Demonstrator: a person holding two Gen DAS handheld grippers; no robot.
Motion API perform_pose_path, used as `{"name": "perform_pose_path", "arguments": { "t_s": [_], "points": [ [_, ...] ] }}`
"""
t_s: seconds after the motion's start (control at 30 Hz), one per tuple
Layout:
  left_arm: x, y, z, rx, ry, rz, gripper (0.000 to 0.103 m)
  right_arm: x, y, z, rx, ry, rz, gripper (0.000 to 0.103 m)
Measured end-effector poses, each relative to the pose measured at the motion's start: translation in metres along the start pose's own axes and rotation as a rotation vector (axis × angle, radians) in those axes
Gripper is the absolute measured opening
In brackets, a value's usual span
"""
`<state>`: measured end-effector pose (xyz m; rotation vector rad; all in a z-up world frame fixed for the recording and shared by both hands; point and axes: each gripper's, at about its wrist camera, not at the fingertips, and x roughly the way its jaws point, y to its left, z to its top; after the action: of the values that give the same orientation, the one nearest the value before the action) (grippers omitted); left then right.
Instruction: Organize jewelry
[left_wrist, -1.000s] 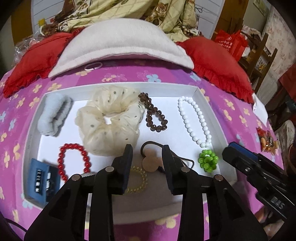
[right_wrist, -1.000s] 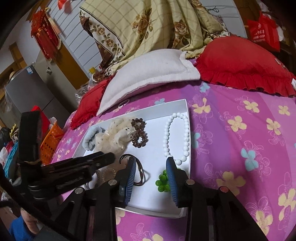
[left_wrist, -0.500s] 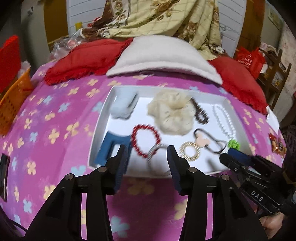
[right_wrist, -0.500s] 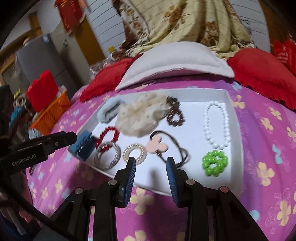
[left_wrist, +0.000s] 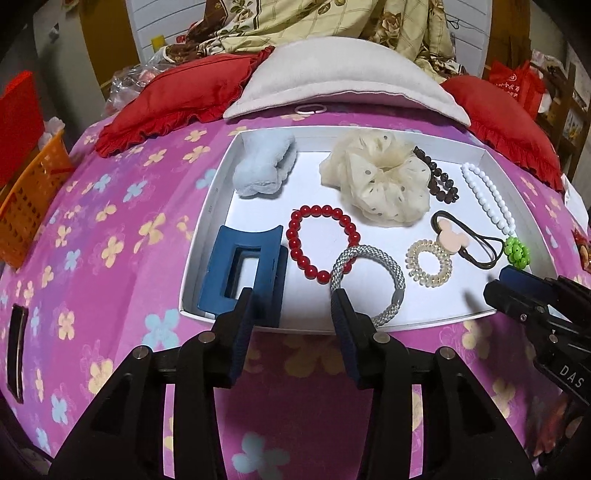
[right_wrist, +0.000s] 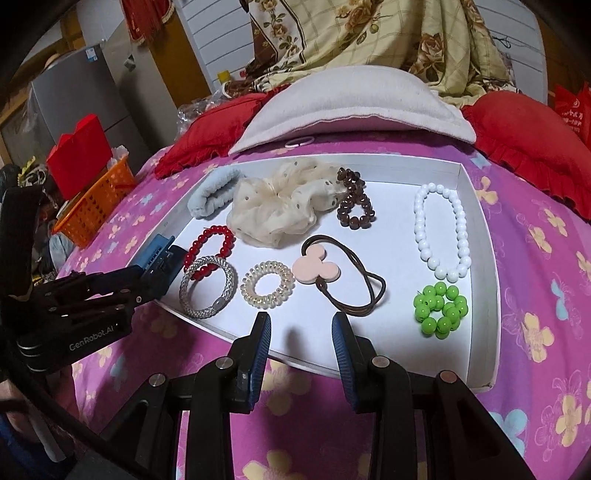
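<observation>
A shallow white tray (left_wrist: 207, 236) of jewelry and hair ties is seen at mid-frame on a pink flowered bedspread (left_wrist: 122, 236). Inside are laid a red bead bracelet (left_wrist: 323, 243), a silver braided bangle (left_wrist: 369, 282), a clear spiral hair tie (left_wrist: 430, 267), a pink mouse-head hair tie (right_wrist: 316, 269), a green bead cluster (right_wrist: 441, 308), a white bead strand (right_wrist: 441, 230), a brown bead bracelet (right_wrist: 354, 205), a cream scrunchie (left_wrist: 380, 181), a pale blue scrunchie (left_wrist: 264, 170) and a blue claw clip (left_wrist: 242, 269).

The left gripper (left_wrist: 291, 314) is held spread and empty at the tray's near edge, over clip and bangle. The right gripper (right_wrist: 301, 332) is likewise spread and empty, lower centre.

Only the left view shows "DAS" on the right gripper, lower right. Only the right view shows "GenRobot.AI" on the left gripper, plus an orange basket (right_wrist: 96, 206) at left.
</observation>
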<state>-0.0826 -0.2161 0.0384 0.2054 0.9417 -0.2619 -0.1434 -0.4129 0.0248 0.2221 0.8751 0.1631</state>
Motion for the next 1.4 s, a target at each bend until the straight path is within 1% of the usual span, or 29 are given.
{"name": "perform_pose_path", "arguments": {
  "t_s": [0.23, 0.43, 0.5, 0.53, 0.57, 0.67, 0.73, 0.77, 0.93, 1.03, 1.13, 1.23, 1.3, 1.4],
  "points": [
    [-0.008, -0.002, -0.010, -0.002, -0.009, 0.004, 0.041, -0.003, -0.002, -0.004, -0.006, 0.022, -0.003, 0.033],
    [-0.017, -0.004, -0.023, -0.011, -0.015, 0.003, 0.041, -0.011, 0.003, -0.016, -0.012, 0.021, -0.023, 0.033],
    [-0.018, -0.004, -0.025, -0.013, -0.009, -0.001, 0.041, -0.012, 0.004, -0.018, -0.015, 0.019, -0.037, 0.036],
    [-0.019, -0.004, -0.026, -0.014, -0.008, -0.006, 0.041, -0.012, 0.004, -0.020, -0.014, 0.014, -0.060, 0.042],
    [-0.021, -0.003, -0.027, -0.018, -0.005, -0.017, 0.041, -0.013, 0.003, -0.021, -0.012, 0.006, -0.072, 0.045],
    [-0.034, 0.002, -0.032, -0.030, -0.005, -0.058, 0.041, -0.026, 0.006, -0.025, -0.020, -0.031, -0.105, 0.045],
    [-0.047, 0.004, -0.038, -0.033, -0.012, -0.086, 0.041, -0.038, 0.011, -0.029, -0.024, -0.056, -0.107, 0.045],
    [-0.055, 0.006, -0.041, -0.032, -0.019, -0.086, 0.041, -0.046, 0.014, -0.034, -0.024, -0.070, -0.103, 0.045],
    [-0.098, 0.003, -0.059, -0.011, -0.093, -0.036, 0.042, -0.071, 0.024, -0.058, 0.003, -0.110, -0.100, 0.046],
    [-0.122, 0.002, -0.072, -0.008, -0.131, -0.022, 0.042, -0.083, 0.028, -0.074, 0.045, -0.123, -0.079, 0.046],
    [-0.144, 0.003, -0.083, -0.009, -0.165, -0.005, 0.043, -0.094, 0.036, -0.089, 0.060, -0.137, -0.068, 0.046],
    [-0.163, 0.005, -0.092, -0.011, -0.188, 0.020, 0.050, -0.102, 0.045, -0.103, 0.060, -0.150, -0.073, 0.047],
    [-0.175, 0.008, -0.100, -0.025, -0.207, 0.050, 0.053, -0.107, 0.051, -0.111, 0.056, -0.159, -0.081, 0.048],
    [-0.189, 0.013, -0.110, -0.046, -0.218, 0.071, 0.056, -0.113, 0.058, -0.120, 0.048, -0.170, -0.089, 0.053]
  ]
}}
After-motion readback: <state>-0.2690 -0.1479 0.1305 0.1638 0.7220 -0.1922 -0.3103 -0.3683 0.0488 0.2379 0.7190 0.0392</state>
